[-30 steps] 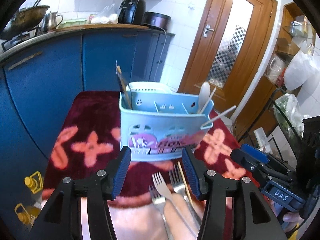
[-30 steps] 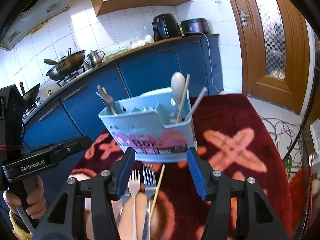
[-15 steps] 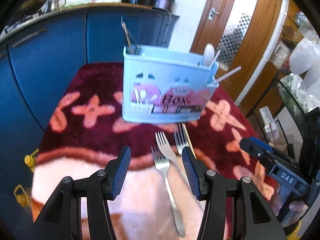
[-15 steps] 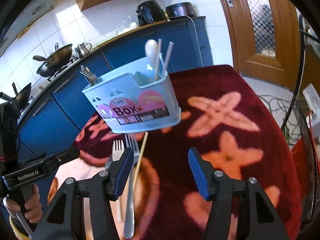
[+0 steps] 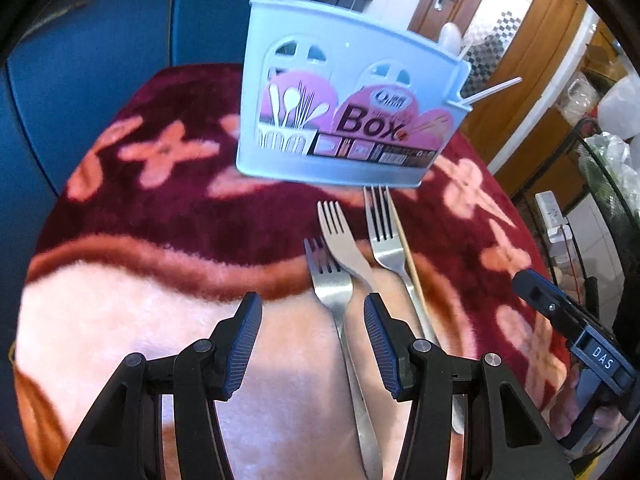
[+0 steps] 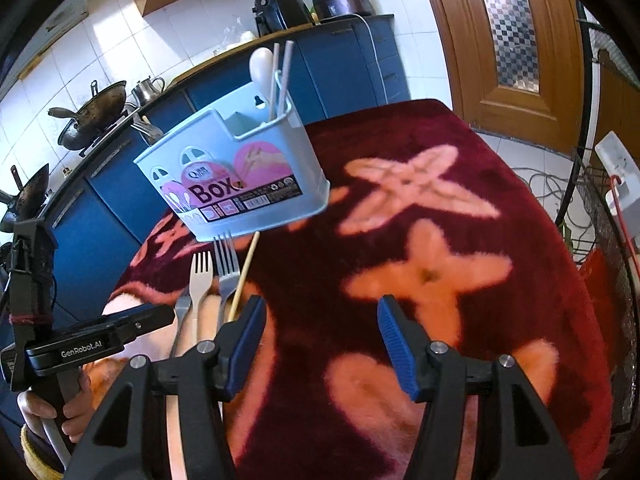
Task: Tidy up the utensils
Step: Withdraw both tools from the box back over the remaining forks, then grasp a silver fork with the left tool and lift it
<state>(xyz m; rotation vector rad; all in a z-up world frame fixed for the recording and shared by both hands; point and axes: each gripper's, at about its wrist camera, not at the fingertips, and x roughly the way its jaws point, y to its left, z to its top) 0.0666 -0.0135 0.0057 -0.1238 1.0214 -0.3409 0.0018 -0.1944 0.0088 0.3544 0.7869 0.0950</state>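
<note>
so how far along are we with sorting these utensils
Barely begun. The blue caddy already holds a spoon and sticks. Nothing is in hand: left tool and right tool are both open. Three forks and a chopstick lie on the cloth.

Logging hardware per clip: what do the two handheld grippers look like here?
Both are black handheld frames with silver screws and ribbed blue jaws. The left gripper carries white "GenRobot.AI" lettering on its side, seen from the right wrist view. The right gripper has a blue-edged body marked "DAS". No sleeves are clearly visible.
</note>
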